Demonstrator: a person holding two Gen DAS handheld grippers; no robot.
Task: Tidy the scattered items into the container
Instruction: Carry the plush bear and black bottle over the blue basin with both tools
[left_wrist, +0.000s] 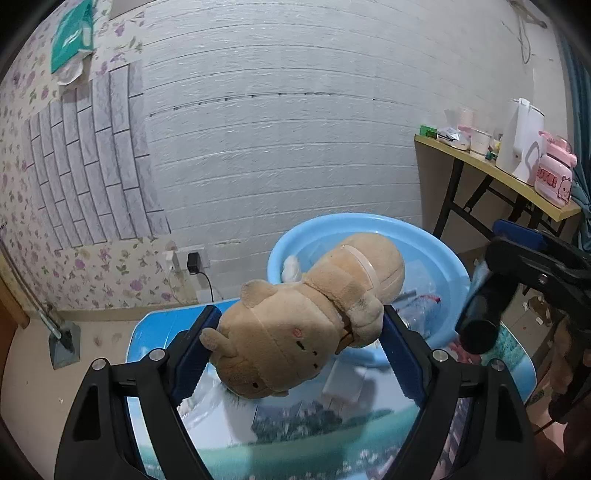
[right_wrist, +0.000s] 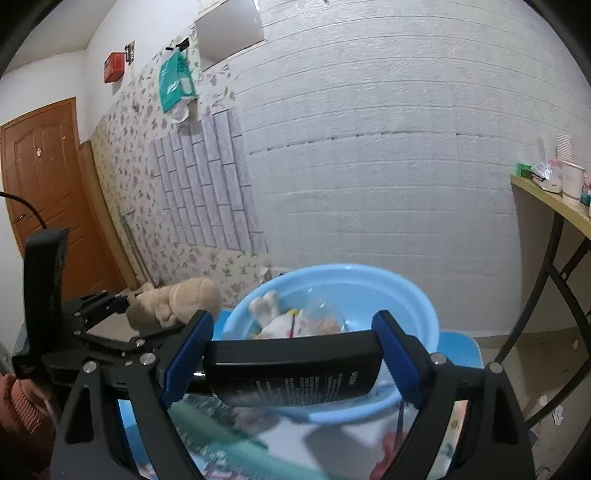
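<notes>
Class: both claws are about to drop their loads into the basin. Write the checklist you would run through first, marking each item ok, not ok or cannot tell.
1. Left claw grips the tan plush toy on both sides: ok.
2. Right claw grips the flat black plastic bottle end to end: ok.
3. Round light blue plastic basin is upright and open: ok.
4. Room left in the basin beside the small white plush and clear wrapper: ok.
5. Bottle cap shut: cannot tell.
6. Toy directly above the basin: cannot tell.

A kettle (left_wrist: 519, 138) and a pink bottle (left_wrist: 554, 177) stand near the side bench's (left_wrist: 480, 164) front edge, cups (left_wrist: 466, 119) further back. A green bag (right_wrist: 175, 79) hangs on the floral wall beside a brown door (right_wrist: 40, 173).
</notes>
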